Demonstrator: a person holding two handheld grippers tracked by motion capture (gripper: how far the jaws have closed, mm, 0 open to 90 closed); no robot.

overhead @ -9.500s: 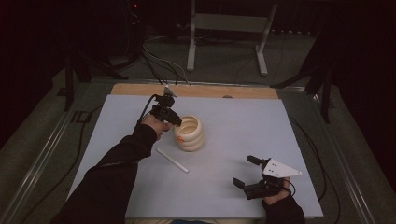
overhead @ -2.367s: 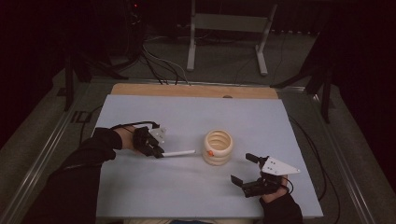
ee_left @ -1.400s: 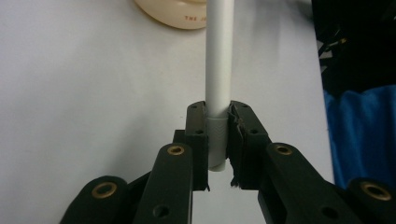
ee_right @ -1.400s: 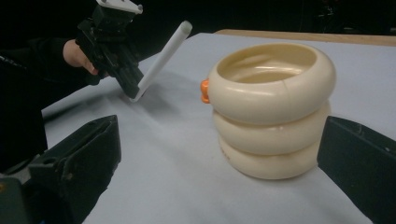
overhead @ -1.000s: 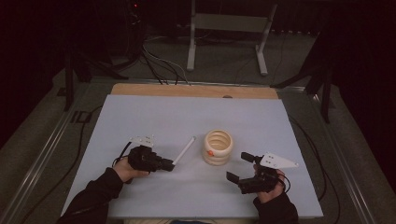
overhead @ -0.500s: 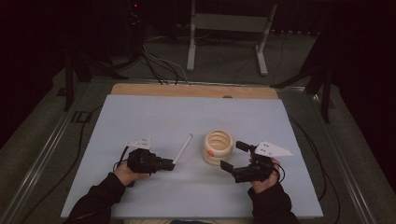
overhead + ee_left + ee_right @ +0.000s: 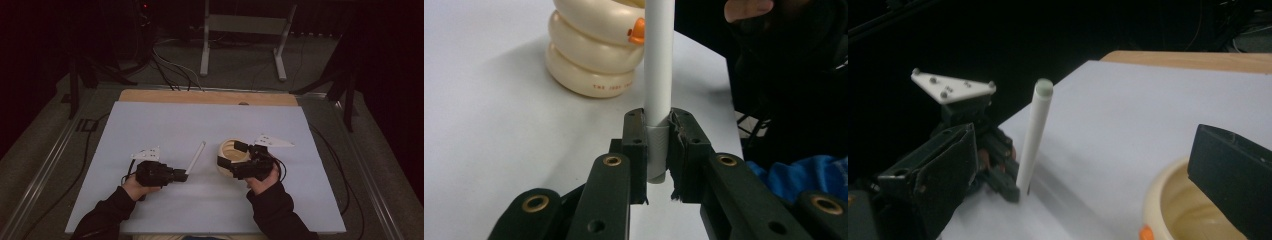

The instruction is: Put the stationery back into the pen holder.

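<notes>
My left gripper (image 7: 183, 175) rests low at the table's near left, shut on the bottom end of a white rod (image 7: 195, 156) that slants away from it. In the left gripper view both pads (image 7: 636, 145) press on the rod (image 7: 659, 60). A cream stack of rings (image 7: 227, 159) with an orange spot (image 7: 638, 31) stands right of the rod. My right gripper (image 7: 230, 154) is open at the stack's near right side. One jaw hangs over the stack's hollow (image 7: 1178, 210) and the other stays outside it. The right gripper (image 7: 1083, 195) holds nothing.
The pale blue mat (image 7: 150, 125) lies on the table, with a wooden strip (image 7: 200, 97) along its far edge. Cables (image 7: 170, 65) and a metal stand (image 7: 240, 30) sit on the floor beyond. Both of the person's dark sleeves come in from the near edge.
My right gripper has moved left and slightly up, from beside the ring stack to over its near rim. The left gripper and the rod have kept still.
</notes>
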